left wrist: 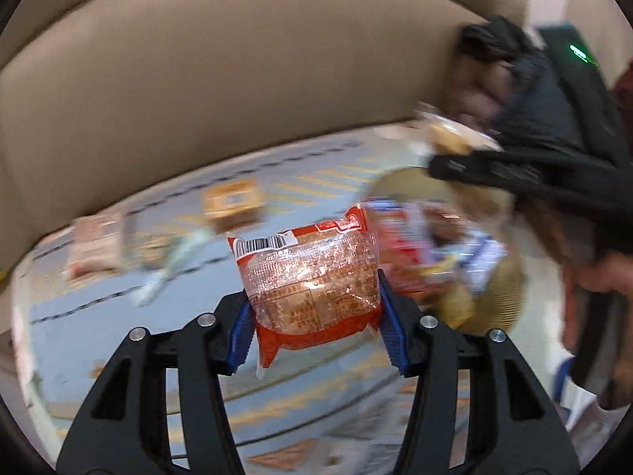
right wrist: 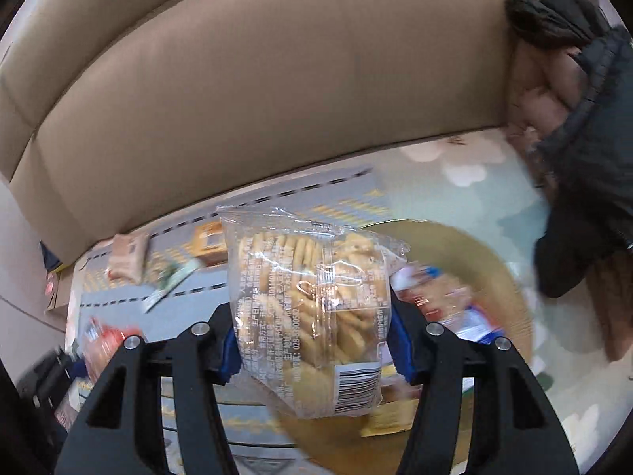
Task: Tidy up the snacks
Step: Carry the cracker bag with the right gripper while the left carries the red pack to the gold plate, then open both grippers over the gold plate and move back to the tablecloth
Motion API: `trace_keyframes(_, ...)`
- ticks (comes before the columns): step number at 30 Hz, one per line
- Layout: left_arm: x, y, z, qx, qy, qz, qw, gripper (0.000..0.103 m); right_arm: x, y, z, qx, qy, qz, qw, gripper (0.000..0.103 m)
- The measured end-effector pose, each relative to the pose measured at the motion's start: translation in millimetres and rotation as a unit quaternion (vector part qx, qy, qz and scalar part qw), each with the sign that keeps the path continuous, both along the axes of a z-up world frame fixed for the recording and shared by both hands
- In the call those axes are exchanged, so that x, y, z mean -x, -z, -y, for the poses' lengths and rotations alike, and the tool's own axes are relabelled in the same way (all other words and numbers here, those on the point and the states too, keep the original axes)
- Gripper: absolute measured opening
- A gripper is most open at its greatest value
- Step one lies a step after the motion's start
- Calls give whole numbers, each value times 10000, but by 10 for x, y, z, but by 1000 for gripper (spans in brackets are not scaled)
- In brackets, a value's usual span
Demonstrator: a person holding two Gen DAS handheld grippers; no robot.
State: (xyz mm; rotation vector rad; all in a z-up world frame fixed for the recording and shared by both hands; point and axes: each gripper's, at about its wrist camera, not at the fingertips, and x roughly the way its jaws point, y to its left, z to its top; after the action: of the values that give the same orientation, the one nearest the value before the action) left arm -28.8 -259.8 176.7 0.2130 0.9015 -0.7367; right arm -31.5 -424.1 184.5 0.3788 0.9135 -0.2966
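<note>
1. Now, left wrist view: left gripper (left wrist: 314, 326) pinches an orange snack pack (left wrist: 312, 281) above the mat (left wrist: 99, 308); carry it level toward the round basket (left wrist: 502, 289).
2. Right wrist view: right gripper (right wrist: 312, 340) pinches a clear biscuit bag (right wrist: 308, 316) over the basket (right wrist: 486, 261); lower gently before releasing.

Left gripper (left wrist: 314, 328): black frame, blue ribbed pads (left wrist: 241, 332), silver bolts. It grips a clear red-trimmed packet (left wrist: 312, 277) of orange-brown contents with a white barcode patch.

Right gripper (right wrist: 312, 346): same black and blue. Its clear cookie bag (right wrist: 308, 308) shows pale golden rounds, white print, a black-and-white barcode.

Sofa (left wrist: 221, 79): plain beige.

Mat (left wrist: 99, 297): pale grey-blue, black dashed lines, rows of yellow-orange marks.

Basket (right wrist: 490, 269): tan, straw-coloured, holding a red, white and blue wrapper (right wrist: 447, 301).

Jacket (right wrist: 593, 150): black, quilted.
</note>
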Motion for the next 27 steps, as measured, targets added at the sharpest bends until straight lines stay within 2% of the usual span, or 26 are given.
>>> trace_keyframes(3,182,37,413,52,435,-120,9990,55,15,33,239,-78,23,-10,10000,58)
trace_keyframes(4,229,88,574,54,646,-214,9977,55,1,54,304,-146,-6,7,9999,63)
trace_keyframes(5,252,144,663,35,776,-284,9966,56,-23,76,362,-222,-23,27,9997,70)
trace_keyframes(6,267,206,759,15,916,-378,9951,60,-44,117,427,-319,-4,11,9995,95)
trace_keyframes(7,279,260,840,18,1043,-475,9934,66,-65,144,447,-354,14,21,9994,98)
trace_keyframes(8,285,316,900,16,1126,-525,9923,94,-73,159,475,-409,46,47,9991,98)
trace_keyframes(9,287,350,923,-33,1092,-463,9929,100,-78,185,527,-498,126,85,9986,98)
trace_keyframes(11,262,395,915,-120,1055,-467,9933,100,-84,205,579,-666,315,167,9971,98)
trace_keyframes(13,203,423,873,-48,1036,-641,9925,100,-92,237,625,-870,503,249,9946,98)
trace_keyframes(15,103,462,801,-63,845,-718,9938,100,-137,247,613,-958,609,278,9931,98)
trace_keyframes(21,-264,434,449,-19,411,-685,9968,100,-370,96,349,-824,489,362,9947,98)
trace_keyframes(27,-734,305,-24,-114,-61,-381,9992,100,-811,-114,-13,-927,197,560,9939,98)
